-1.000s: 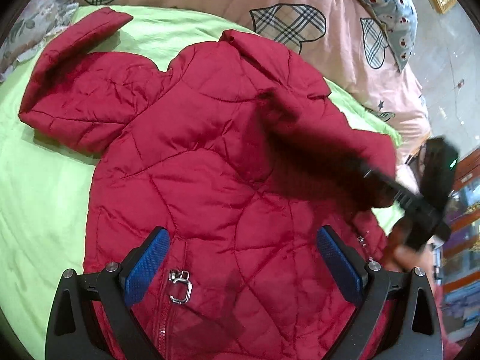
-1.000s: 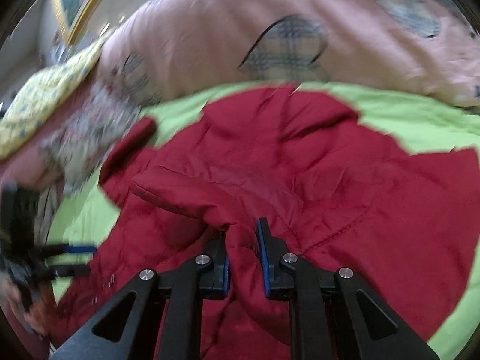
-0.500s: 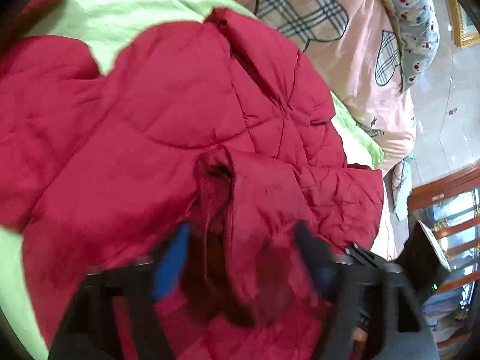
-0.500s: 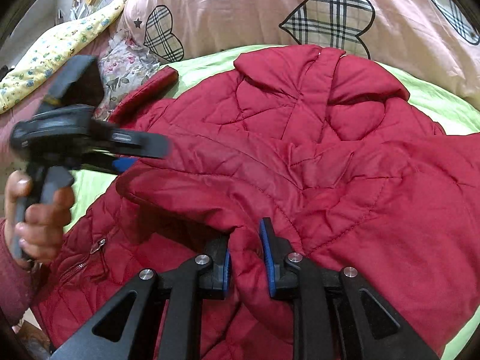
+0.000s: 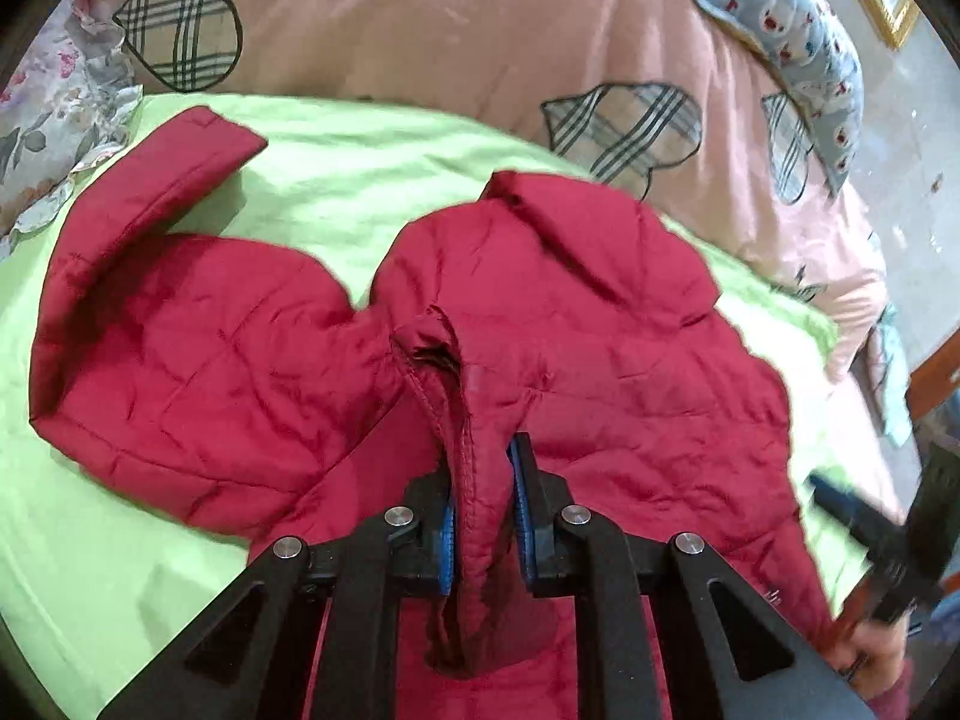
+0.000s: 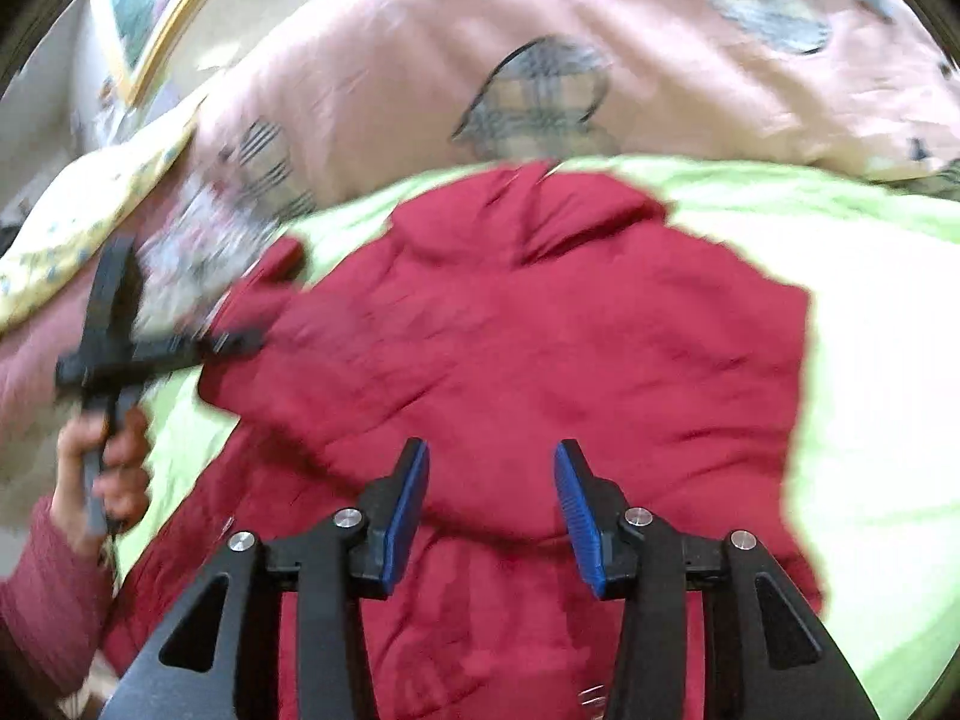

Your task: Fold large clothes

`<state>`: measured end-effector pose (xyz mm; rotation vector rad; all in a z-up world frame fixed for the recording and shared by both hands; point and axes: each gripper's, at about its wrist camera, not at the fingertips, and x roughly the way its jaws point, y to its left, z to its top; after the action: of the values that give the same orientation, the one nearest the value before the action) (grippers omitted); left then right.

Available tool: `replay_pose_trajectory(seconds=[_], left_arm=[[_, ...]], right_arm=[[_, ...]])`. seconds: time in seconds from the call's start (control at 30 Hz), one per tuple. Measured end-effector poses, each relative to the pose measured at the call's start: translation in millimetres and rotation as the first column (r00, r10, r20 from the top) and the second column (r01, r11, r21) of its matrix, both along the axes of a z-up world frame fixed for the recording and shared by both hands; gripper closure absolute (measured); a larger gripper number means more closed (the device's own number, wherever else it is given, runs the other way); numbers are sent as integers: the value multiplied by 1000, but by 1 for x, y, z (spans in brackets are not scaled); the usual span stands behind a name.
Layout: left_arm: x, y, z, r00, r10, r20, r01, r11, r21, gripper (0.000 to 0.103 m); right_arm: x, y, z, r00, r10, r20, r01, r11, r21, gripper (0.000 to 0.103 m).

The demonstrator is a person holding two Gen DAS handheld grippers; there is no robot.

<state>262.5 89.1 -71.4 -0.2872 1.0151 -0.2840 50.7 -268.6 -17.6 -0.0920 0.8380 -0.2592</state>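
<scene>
My left gripper is clamped on a raised fold of the red quilted jacket, the blue pads pinching a stitched hem that stands up between them. My right gripper has just been opening; its jaws stand apart above the jacket's body and nothing sits between its pads. The jacket lies spread on a lime-green sheet, one sleeve reaching toward the upper left, the collar pointing at the pink duvet with plaid hearts. Bare green sheet lies open to the left and right of the jacket. A framed picture hangs beyond the bedding.
</scene>
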Motion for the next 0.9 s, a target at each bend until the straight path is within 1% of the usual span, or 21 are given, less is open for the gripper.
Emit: replay_pose_trajectory(seconds=[0.03,0.07,0.1,0.2,0.23,0.27,0.3,0.4,0.47,0.5,0.57,0.63,0.73,0.77,0.8,0.83,0.87,0.9], left_arm=[[1,-2,-6,1000,-1,-7,2,1000,14,89],[3,-5,-13,1000,-4,-11,5,999,38,89],[3,-10,-13,1000,-8,-9,8,999,51,89],[3,-25,-19,1000,-14,-6,15,995,97,86],[-1,-27,-19,1000,-12,-5,13,994,105,80],[-4,-26,-17,1000,-8,-2,8,994,109,77],[-8,-24,-11,1000,0,9,-1,993,114,72],[-27,-17,11,997,31,72,-40,990,137,71],[-43,-18,25,994,25,103,-36,994,105,71],[-48,-23,31,993,5,122,-15,997,75,71],[-55,-40,37,989,-47,138,41,998,44,70],[-50,-65,31,988,-105,116,101,994,39,70],[-36,-91,5,990,-123,70,114,986,118,70],[-29,-96,-8,992,-119,43,112,983,149,70],[-21,-98,-19,994,-112,15,108,981,164,70],[-16,-97,-33,994,-107,-18,108,981,159,70],[-11,-97,-42,994,-103,-33,107,984,144,70],[-7,-94,-43,994,-101,-33,105,986,128,71]], right_arm=[[3,-6,3,1000,-24,11,25,1000,-11,51],[8,-13,3,999,-46,13,46,999,-19,51],[13,-20,1,998,-61,12,61,998,-22,51],[34,-41,-20,993,-108,-39,107,994,-22,51],[38,-47,-28,990,-129,-58,127,991,-32,53],[40,-53,-37,987,-144,-75,141,989,-39,53],[40,-59,-43,985,-150,-86,148,988,-37,53],[39,-65,-52,984,-158,-80,156,987,-38,53],[38,-66,-53,984,-163,-72,161,986,-40,53],[38,-66,-53,984,-165,-70,163,986,-42,53],[40,-67,-54,983,-168,-69,165,985,-50,53],[39,-66,-55,983,-170,-68,166,984,-60,53],[41,-62,-58,984,-167,-68,162,984,-74,53],[41,-62,-58,984,-166,-66,161,984,-74,53],[40,-63,-57,984,-166,-63,162,984,-70,53],[40,-62,-57,984,-168,-62,163,984,-67,53],[38,-61,-55,983,-171,-64,167,984,-63,53],[37,-58,-52,983,-173,-67,168,984,-64,53]])
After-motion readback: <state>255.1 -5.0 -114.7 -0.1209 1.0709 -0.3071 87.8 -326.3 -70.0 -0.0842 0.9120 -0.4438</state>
